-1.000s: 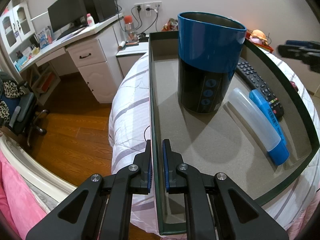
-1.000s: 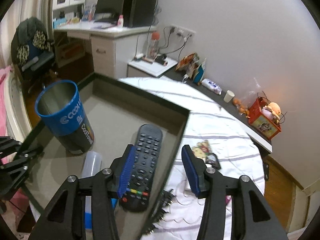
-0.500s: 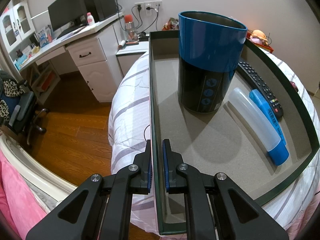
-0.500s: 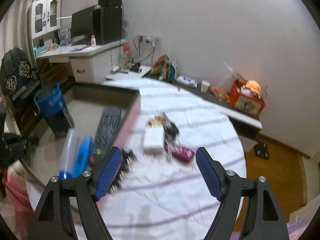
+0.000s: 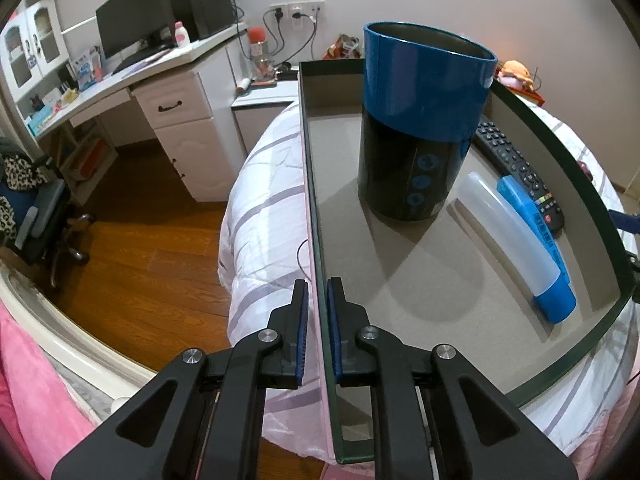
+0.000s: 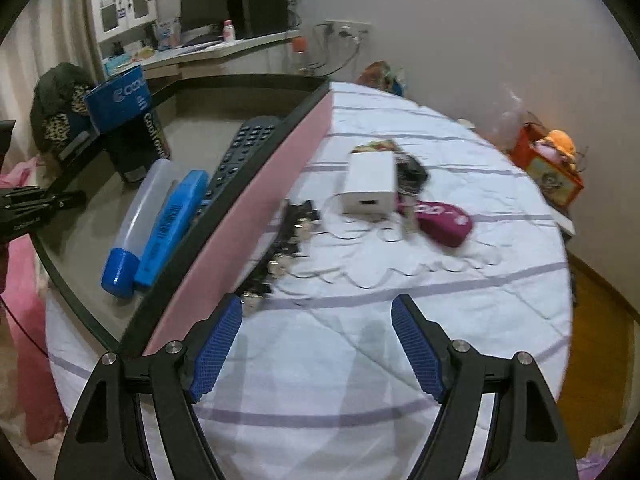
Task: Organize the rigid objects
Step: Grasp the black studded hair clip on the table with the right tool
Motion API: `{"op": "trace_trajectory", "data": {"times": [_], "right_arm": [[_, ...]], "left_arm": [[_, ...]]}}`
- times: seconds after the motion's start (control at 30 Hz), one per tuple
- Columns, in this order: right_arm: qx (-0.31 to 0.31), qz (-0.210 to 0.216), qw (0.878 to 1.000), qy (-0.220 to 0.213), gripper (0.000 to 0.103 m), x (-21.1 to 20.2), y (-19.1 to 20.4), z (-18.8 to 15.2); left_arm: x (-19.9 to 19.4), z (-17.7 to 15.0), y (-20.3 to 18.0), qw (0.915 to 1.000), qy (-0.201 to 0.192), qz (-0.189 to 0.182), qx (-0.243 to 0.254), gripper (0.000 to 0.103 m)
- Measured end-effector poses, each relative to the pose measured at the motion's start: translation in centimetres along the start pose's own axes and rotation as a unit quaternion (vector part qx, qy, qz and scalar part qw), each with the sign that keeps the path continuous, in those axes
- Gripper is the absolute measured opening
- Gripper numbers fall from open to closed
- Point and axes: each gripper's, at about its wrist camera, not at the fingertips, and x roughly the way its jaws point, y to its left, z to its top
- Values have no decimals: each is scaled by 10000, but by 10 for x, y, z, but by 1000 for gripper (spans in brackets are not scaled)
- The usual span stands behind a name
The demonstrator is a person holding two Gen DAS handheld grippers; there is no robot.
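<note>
A shallow tray [image 5: 310, 184] with a dark rim and pink outer wall [image 6: 256, 208] rests on the white striped bed. My left gripper [image 5: 318, 292] is shut on its near side wall, one pad on each side. Inside stand a blue and black cup [image 5: 420, 120], a black remote [image 5: 516, 168], a clear tube with a blue cap [image 5: 512, 240] and a blue box [image 5: 532, 220]. My right gripper [image 6: 318, 312] hangs open over the bedcover, right of the tray, with nothing between its fingers. Ahead of it lie a white charger block [image 6: 370, 188], a magenta pouch [image 6: 442, 220] and a dark cluster of clips [image 6: 288, 240].
A white desk [image 5: 172, 96] with a monitor stands beyond the bed's left edge, above a wooden floor [image 5: 132, 248]. An office chair [image 5: 36, 208] is at far left. A shelf along the wall holds an orange toy box [image 6: 548, 160]. Pink bedding [image 5: 36, 400] lies near the left gripper.
My right gripper moved from above the remote in the tray out to the right over the bedcover, and its jaws spread wider. The left gripper and the tray stayed put.
</note>
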Motion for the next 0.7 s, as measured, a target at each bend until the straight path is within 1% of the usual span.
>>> {"op": "trace_trajectory", "data": {"times": [0.2,0.37,0.47,0.53,0.6,0.67,0.7], "right_arm": [[49,296,9995,-7,79,5,-2,2],[85,506,9987,68,79,20,-1,6],[91,498,9987,79,79,27,-1,8],[95,399,9991,111,78,31,-3,11],[54,131,9998,161,72,32,-6,12],[98,43,9998,156,63,31,-8,13],[121,67,9998,174,61,32,-9,15]], "left_arm": [[-5,-8,6,10000,18,-23,3,10],[-9,-14,12,10000,56,11,19,11],[-10,-15,12,10000,57,12,30,10],[-10,-15,12,10000,57,15,30,10],[-10,-16,11,10000,51,4,26,9],[-11,-16,12,10000,39,21,33,9],[-11,-15,12,10000,36,31,35,9]]}}
